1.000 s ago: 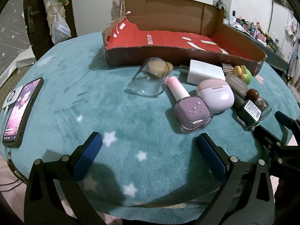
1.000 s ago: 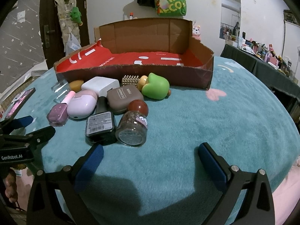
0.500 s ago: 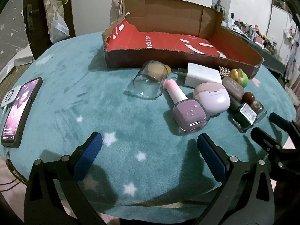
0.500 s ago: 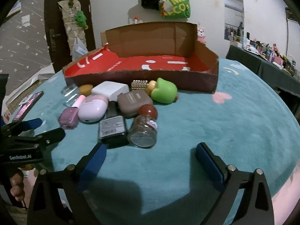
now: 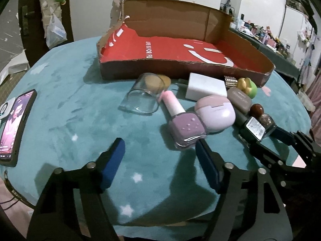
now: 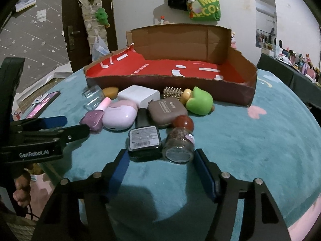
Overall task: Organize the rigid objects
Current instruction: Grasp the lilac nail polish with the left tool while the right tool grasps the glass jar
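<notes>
Both grippers' fingers spread, empty. Right gripper faces the dark nail polish bottle before the cardboard box. Straddle that bottle alone, avoiding the glitter bottle touching it.

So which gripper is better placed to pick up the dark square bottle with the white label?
Probably the right gripper: open, the dark square bottle with the white label directly ahead. The left gripper, also open, faces the purple nail polish bottle.
</notes>
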`<control>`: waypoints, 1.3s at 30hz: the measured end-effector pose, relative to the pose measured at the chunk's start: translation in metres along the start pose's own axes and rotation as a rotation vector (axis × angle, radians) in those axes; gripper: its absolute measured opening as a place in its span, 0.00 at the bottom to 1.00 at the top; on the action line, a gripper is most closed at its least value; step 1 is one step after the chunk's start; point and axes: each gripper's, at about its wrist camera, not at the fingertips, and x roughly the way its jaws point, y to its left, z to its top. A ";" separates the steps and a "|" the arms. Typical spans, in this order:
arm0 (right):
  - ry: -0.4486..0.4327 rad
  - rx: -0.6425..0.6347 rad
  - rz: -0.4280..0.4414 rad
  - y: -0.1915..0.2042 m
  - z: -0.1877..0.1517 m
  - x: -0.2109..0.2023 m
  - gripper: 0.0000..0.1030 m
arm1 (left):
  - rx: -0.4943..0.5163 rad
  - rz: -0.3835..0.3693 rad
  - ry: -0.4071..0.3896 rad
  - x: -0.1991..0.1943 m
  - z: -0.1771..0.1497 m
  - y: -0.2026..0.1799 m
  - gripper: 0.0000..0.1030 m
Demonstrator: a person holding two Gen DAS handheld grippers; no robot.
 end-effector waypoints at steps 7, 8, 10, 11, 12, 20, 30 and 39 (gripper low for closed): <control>-0.001 0.016 0.005 -0.004 0.000 -0.005 0.65 | -0.020 -0.061 0.011 0.001 0.005 -0.010 0.67; 0.000 0.017 0.007 -0.004 0.000 -0.004 0.65 | -0.016 -0.053 0.014 0.003 0.006 -0.012 0.67; 0.003 0.017 0.013 -0.004 0.001 -0.001 0.65 | -0.009 -0.045 0.012 0.008 0.010 -0.017 0.67; 0.002 0.015 0.014 -0.004 0.001 -0.002 0.65 | -0.007 -0.039 0.006 0.009 0.011 -0.018 0.67; -0.004 0.020 0.017 -0.005 0.001 -0.004 0.64 | -0.006 -0.026 0.000 0.010 0.013 -0.019 0.67; -0.047 0.083 -0.030 -0.026 0.003 -0.010 0.61 | -0.011 0.001 -0.002 0.017 0.015 -0.014 0.67; -0.048 0.085 -0.068 -0.034 0.007 -0.002 0.57 | -0.041 0.053 -0.006 0.014 0.012 0.001 0.65; -0.039 0.080 -0.033 -0.033 0.012 0.018 0.38 | 0.037 0.042 -0.014 0.024 0.019 -0.017 0.34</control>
